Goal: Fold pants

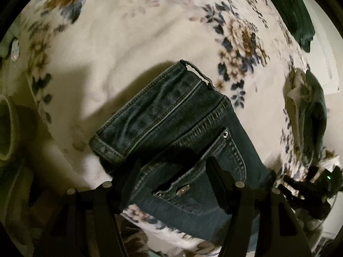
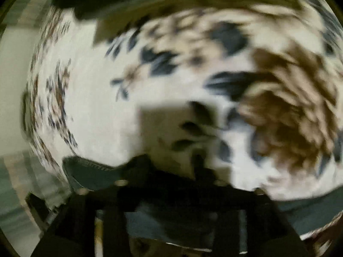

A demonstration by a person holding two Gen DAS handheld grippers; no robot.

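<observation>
Blue jeans (image 1: 171, 115) lie folded on a white floral blanket (image 1: 120, 42), a leg cuff doubled over the seat near a back pocket with rhinestone studs (image 1: 182, 190). My left gripper (image 1: 173, 162) is open, its two black fingers straddling the pocket area just above the denim. In the right wrist view, which is blurred, my right gripper (image 2: 173, 160) hangs over the blanket (image 2: 103, 107); denim (image 2: 90, 173) shows at its lower left and beneath it. I cannot tell how its jaws stand. The right gripper's body also shows in the left wrist view (image 1: 308, 188).
A dark green garment (image 1: 291, 8) lies at the blanket's far right. A crumpled green and cream cloth (image 1: 308, 111) lies at the right. A pale green garment (image 1: 8, 128) sits at the left edge.
</observation>
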